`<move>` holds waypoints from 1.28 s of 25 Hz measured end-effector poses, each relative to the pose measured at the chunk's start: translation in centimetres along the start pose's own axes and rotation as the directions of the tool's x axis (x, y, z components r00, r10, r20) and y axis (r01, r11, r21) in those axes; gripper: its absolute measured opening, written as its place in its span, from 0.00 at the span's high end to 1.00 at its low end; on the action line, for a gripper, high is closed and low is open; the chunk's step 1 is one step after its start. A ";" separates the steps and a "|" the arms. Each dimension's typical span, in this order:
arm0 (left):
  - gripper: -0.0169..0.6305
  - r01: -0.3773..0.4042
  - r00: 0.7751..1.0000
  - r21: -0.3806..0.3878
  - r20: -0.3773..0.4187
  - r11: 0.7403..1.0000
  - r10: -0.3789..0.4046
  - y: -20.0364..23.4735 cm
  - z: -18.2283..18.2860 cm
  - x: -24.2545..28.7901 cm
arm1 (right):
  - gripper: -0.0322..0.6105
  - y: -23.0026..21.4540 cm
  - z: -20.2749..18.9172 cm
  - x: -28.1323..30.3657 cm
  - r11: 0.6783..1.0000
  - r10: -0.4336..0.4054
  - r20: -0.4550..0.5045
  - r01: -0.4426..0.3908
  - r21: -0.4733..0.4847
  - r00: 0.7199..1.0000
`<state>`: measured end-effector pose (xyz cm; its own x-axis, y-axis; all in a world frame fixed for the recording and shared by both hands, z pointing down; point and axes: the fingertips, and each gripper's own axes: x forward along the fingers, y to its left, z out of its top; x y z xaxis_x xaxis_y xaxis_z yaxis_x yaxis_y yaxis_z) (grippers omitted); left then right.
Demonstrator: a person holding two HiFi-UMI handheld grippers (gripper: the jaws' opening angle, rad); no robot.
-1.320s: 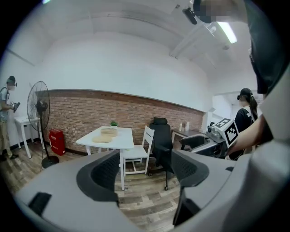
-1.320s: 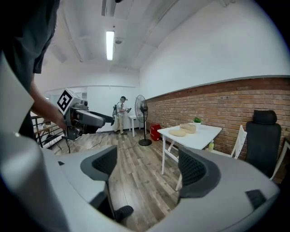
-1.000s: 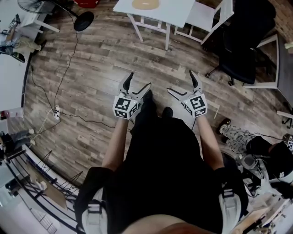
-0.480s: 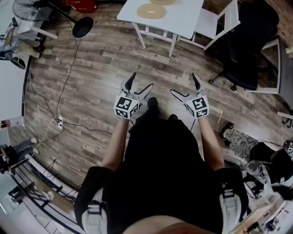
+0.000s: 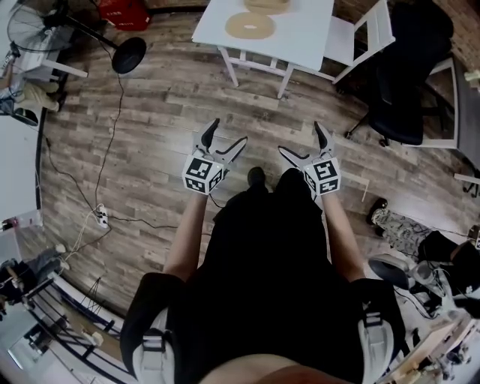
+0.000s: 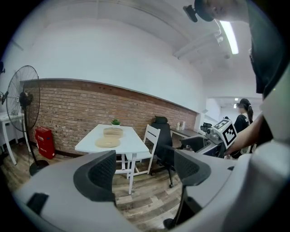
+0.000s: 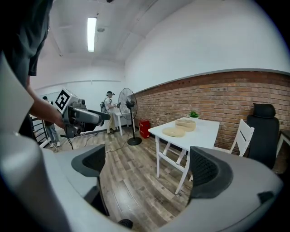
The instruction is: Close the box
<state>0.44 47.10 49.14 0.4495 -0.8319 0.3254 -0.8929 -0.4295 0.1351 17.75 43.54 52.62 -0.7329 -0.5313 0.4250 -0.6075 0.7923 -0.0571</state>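
A round tan box [image 5: 266, 4] and its flat round lid [image 5: 250, 25] lie apart on a white table [image 5: 300, 37] at the top of the head view. The left gripper view shows the lid [image 6: 107, 142] in front of the box [image 6: 113, 132]; the right gripper view shows the lid [image 7: 174, 132] beside the box [image 7: 186, 124]. My left gripper [image 5: 227, 133] and right gripper [image 5: 300, 139] are held over the wooden floor, well short of the table. Both are open and empty, as also seen up close for the left gripper [image 6: 144, 172] and right gripper [image 7: 149, 167].
A white chair [image 5: 360, 34] stands at the table's right, with a black office chair [image 5: 405, 82] beyond it. A standing fan's base [image 5: 129, 52] and a cable to a power strip [image 5: 103, 217] lie on the floor at left. A person [image 7: 108, 113] stands far off by another fan.
The table with the box and lid has come lower and closer in the head view. Both grippers stay open in the same pose in front of the body.
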 end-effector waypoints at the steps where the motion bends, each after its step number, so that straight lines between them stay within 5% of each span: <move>1: 0.36 -0.002 1.000 -0.005 0.004 1.000 0.002 0.5 0.1 -0.1 | 0.06 0.1 0.1 0.4 1.000 0.002 -0.007 -0.002 -0.001 1.000; 12: 0.36 -0.049 0.998 -0.060 -0.033 0.997 0.047 6.3 0.0 2.7 | 0.07 -2.9 1.4 6.7 0.999 0.030 -0.037 -0.029 0.017 0.999; 32: 0.37 -0.121 0.991 -0.113 -0.077 0.986 0.113 15.7 7.0 17.9 | 0.11 -17.3 9.6 21.5 0.983 0.181 -0.075 -0.183 -0.024 0.981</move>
<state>-5.34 23.03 50.54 0.3424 -0.8457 0.4093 -0.9381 -0.2833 0.1995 9.56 15.55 54.05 -0.8058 -0.3551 0.4739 -0.4555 0.8831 -0.1127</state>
